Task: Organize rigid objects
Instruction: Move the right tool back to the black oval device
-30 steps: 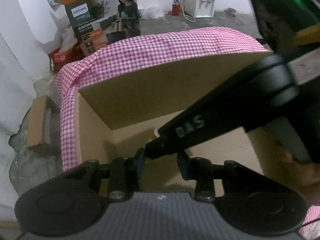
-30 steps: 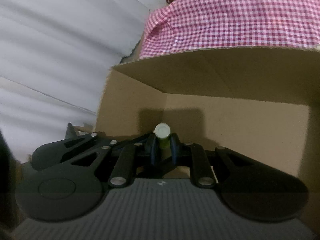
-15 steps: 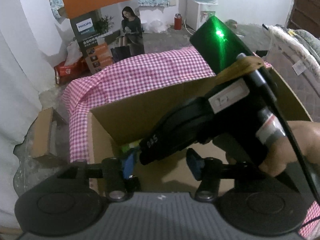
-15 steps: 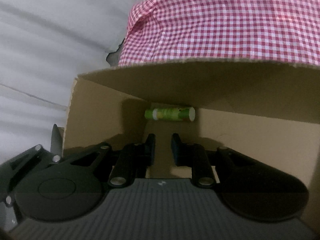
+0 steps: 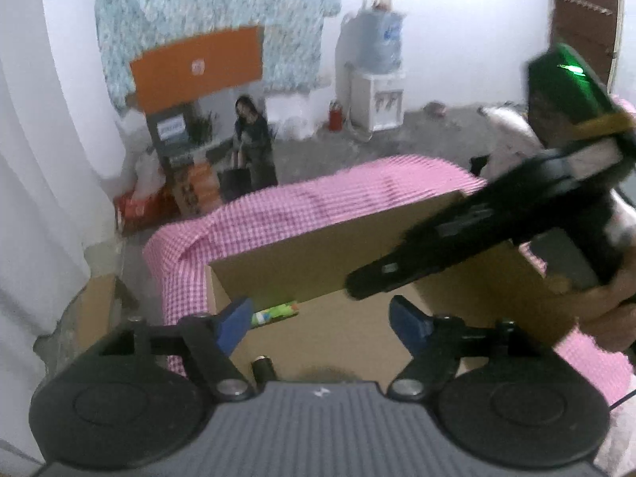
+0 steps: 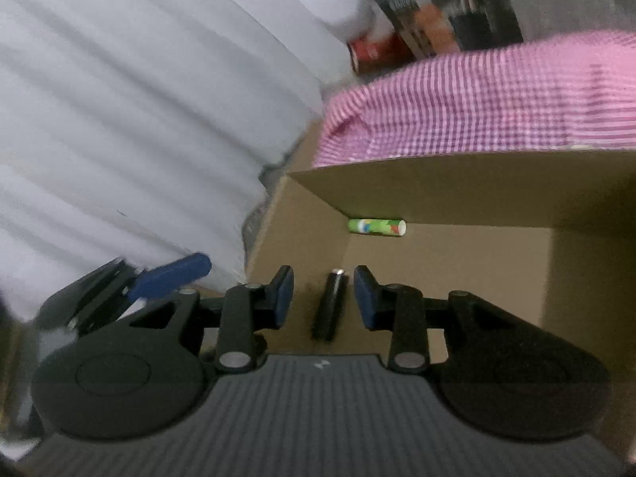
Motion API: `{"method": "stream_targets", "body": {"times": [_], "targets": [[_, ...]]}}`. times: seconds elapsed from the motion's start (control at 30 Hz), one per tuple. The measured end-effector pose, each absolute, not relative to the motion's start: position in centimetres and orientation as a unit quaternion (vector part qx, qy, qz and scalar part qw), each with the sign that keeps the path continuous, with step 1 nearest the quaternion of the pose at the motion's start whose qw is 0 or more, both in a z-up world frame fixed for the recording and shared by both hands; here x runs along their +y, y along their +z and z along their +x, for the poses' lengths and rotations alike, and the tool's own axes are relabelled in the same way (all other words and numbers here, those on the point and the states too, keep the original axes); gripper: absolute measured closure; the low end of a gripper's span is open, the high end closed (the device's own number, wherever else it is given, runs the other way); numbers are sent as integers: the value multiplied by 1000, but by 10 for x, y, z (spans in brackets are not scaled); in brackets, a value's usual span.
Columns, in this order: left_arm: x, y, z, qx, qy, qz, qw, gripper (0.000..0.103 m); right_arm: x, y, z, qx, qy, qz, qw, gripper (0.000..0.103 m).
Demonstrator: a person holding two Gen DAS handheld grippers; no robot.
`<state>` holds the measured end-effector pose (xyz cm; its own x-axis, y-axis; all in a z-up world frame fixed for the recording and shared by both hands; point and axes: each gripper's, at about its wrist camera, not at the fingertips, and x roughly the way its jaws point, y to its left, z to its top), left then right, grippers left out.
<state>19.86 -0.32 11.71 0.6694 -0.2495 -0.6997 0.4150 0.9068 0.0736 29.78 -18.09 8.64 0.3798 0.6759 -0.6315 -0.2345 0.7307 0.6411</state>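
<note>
A brown cardboard box (image 5: 318, 254) stands open on a pink checked cloth (image 5: 302, 206). A green tube (image 6: 377, 226) lies on the box floor against the far wall; it also shows in the left wrist view (image 5: 276, 313). A black cylinder (image 6: 332, 304) lies on the box floor below my right gripper; its end shows in the left wrist view (image 5: 262, 369). My left gripper (image 5: 321, 324) is open and empty above the box. My right gripper (image 6: 324, 296) is open and empty above the box; it also shows in the left wrist view (image 5: 457, 254).
The pink checked cloth (image 6: 477, 95) covers the table under the box. White curtains (image 6: 139, 99) hang on the left. A water dispenser (image 5: 375, 91), stacked cartons (image 5: 187, 183) and a flat cardboard piece (image 5: 95, 310) stand on the floor beyond.
My right gripper let go of the green tube, which now lies in the box. Both grippers opened wider and rose above the box. A black cylinder now lies on the box floor.
</note>
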Motion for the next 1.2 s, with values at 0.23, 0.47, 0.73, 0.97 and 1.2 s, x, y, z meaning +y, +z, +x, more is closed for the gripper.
{"method": "stream_targets", "body": {"times": [0.23, 0.47, 0.73, 0.97, 1.2], "targets": [[-18, 131, 124, 325, -255, 113, 903, 11, -250, 114, 176, 393, 292, 252, 835, 65], [-55, 87, 73, 339, -320, 111, 878, 11, -308, 64, 79, 375, 221, 305, 847, 64], [-107, 9, 48, 369, -338, 141, 854, 18, -304, -14, 70, 428, 150, 268, 850, 66], [-134, -40, 38, 378, -315, 178, 852, 40, -275, -26, 99, 436, 141, 188, 869, 69], [-136, -62, 39, 385, -310, 179, 851, 49, -243, -33, 123, 445, 145, 110, 877, 69]]}}
